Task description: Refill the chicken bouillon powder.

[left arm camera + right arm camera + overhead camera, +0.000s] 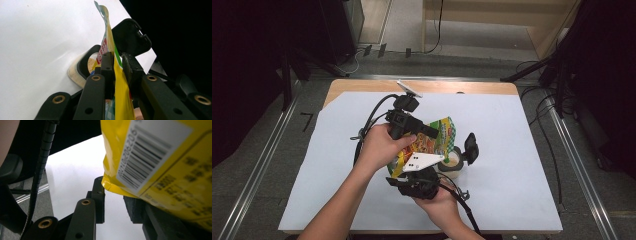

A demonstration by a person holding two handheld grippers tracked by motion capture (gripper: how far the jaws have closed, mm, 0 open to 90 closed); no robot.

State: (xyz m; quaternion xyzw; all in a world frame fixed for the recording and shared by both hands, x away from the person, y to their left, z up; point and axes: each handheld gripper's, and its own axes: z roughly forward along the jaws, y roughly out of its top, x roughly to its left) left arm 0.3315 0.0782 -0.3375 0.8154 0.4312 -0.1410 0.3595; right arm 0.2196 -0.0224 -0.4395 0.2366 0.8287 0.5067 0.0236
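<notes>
A white sheet (512,150) covered the table (362,86). Above its middle hung a glossy yellow pouch (432,140) — crinkled, printed red and green, barcode on its back — over an open round tub (451,162) with its black hinged lid (471,146) raised. The left claw (118,65) was clamped shut on the pouch's edge. The right claw (116,200) stood slightly parted beneath the pouch — whether it touched was unclear.

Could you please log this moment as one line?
left gripper: shut on yellow pouch | right gripper: open under pouch | open container: below
</notes>
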